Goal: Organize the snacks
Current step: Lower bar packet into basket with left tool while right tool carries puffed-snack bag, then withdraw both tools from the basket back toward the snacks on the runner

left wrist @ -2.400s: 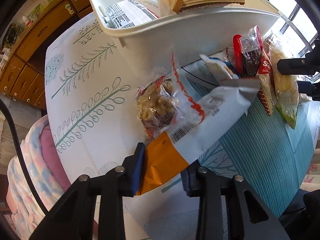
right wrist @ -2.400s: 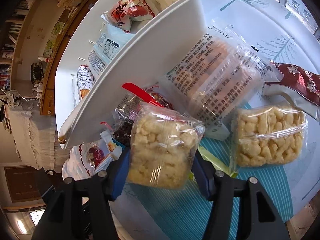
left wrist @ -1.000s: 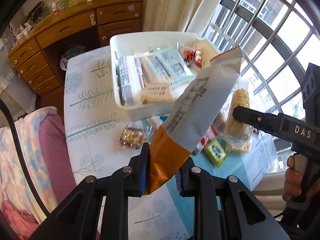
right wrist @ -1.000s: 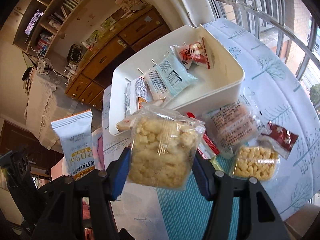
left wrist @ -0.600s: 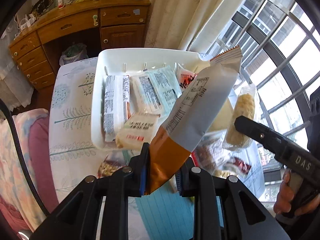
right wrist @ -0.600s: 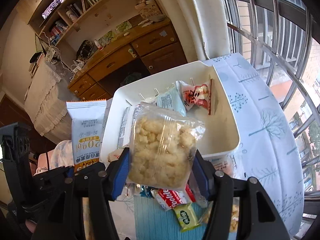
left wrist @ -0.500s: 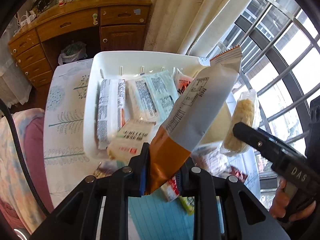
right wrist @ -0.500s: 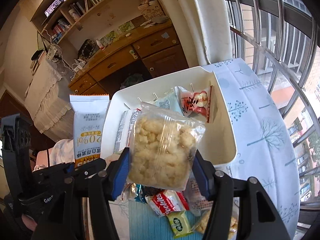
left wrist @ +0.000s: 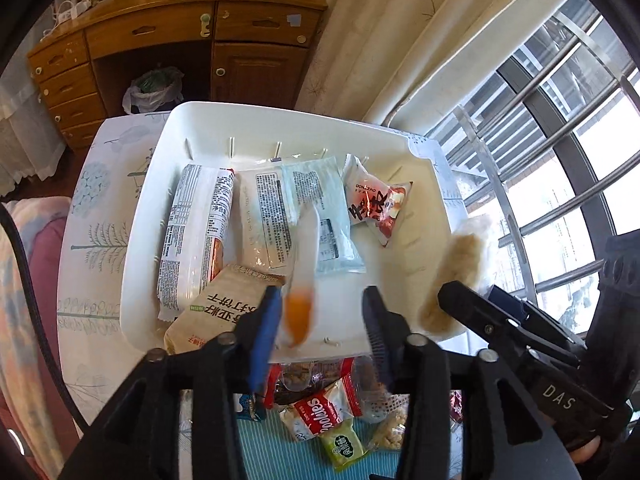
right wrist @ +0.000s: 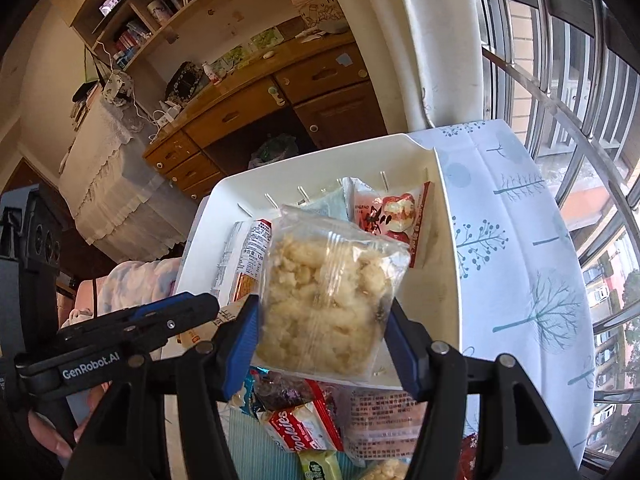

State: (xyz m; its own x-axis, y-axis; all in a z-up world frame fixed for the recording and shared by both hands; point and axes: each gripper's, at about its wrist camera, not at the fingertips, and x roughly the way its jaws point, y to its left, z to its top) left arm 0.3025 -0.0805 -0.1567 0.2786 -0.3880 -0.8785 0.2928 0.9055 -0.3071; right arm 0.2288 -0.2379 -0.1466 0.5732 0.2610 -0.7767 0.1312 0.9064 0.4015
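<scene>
Dropping snacks into the white bin (left wrist: 144, 216): the left gripper (left wrist: 320, 320), jaws just spread, has let the blurred orange-and-white packet (left wrist: 302, 272) go, probably mid-fall above the bin. The right gripper (right wrist: 320, 332) clamps the puffed-rice bag (right wrist: 324, 300) over the bin's near edge; release next.

The right gripper (right wrist: 322, 334) clamps a clear bag of pale puffed-rice snack (right wrist: 326, 300) above the near edge of a white plastic bin (right wrist: 450, 280) holding wrapped snacks
</scene>
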